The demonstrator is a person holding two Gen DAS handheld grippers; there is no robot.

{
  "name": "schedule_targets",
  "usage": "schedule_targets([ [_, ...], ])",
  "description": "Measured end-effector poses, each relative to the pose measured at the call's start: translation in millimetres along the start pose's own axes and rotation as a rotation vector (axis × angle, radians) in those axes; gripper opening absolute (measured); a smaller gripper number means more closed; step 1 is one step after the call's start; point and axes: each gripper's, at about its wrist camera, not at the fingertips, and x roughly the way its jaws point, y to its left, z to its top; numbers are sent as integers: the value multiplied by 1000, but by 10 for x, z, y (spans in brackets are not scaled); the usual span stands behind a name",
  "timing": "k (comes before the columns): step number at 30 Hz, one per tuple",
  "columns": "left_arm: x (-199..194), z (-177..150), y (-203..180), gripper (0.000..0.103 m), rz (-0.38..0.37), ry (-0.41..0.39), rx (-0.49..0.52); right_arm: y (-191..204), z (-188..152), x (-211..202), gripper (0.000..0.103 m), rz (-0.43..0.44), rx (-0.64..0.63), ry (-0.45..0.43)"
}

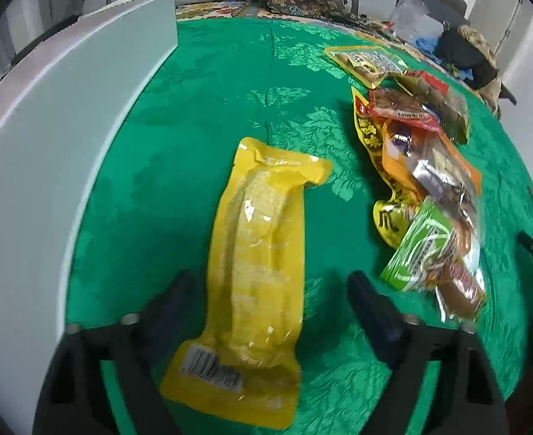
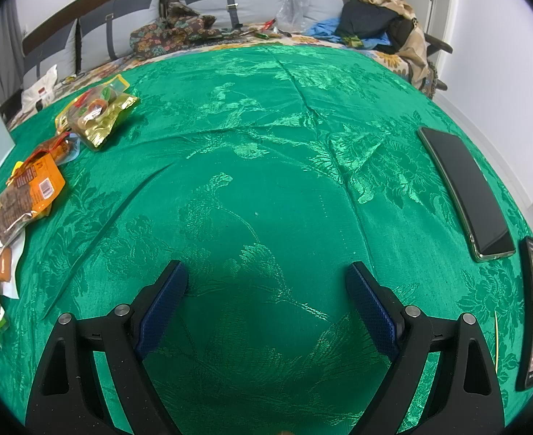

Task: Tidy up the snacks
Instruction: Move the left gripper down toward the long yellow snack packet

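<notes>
Corn in its yellow vacuum pack (image 1: 257, 272) lies right between your left gripper (image 1: 268, 291) fingers, its long axis running straight ahead along them, barcode end nearest you and the folded top pointing away. Your left fingers stand wide apart, one on each side of the pack, and I judge they touch nothing yet; whether they hover or rest on the green cloth (image 1: 201, 116) I cannot tell. The white box (image 1: 48, 137) stands just beyond your left finger, the snack pile (image 1: 426, 181) off past your right finger. Your right gripper (image 2: 266, 293) is also spread wide and empty, over bare cloth, with the snacks (image 2: 19, 195) well off to its left. So the left hand is the nearer one.
</notes>
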Motion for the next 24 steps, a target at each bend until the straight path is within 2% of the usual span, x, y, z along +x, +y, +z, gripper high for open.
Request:
schedule_targets([
  [3, 87, 11, -97, 101, 46, -11, 47, 0, 0, 1, 92, 0, 0, 0],
  [5, 119, -32, -158, 103, 78, -24, 92, -1, -2, -1, 92, 0, 0, 0],
  [11, 93, -78, -133, 103, 66, -69, 95, 1, 2, 4, 92, 0, 0, 0],
  [24, 111, -35, -96, 103, 55, -51, 117, 1, 3, 3, 92, 0, 0, 0],
])
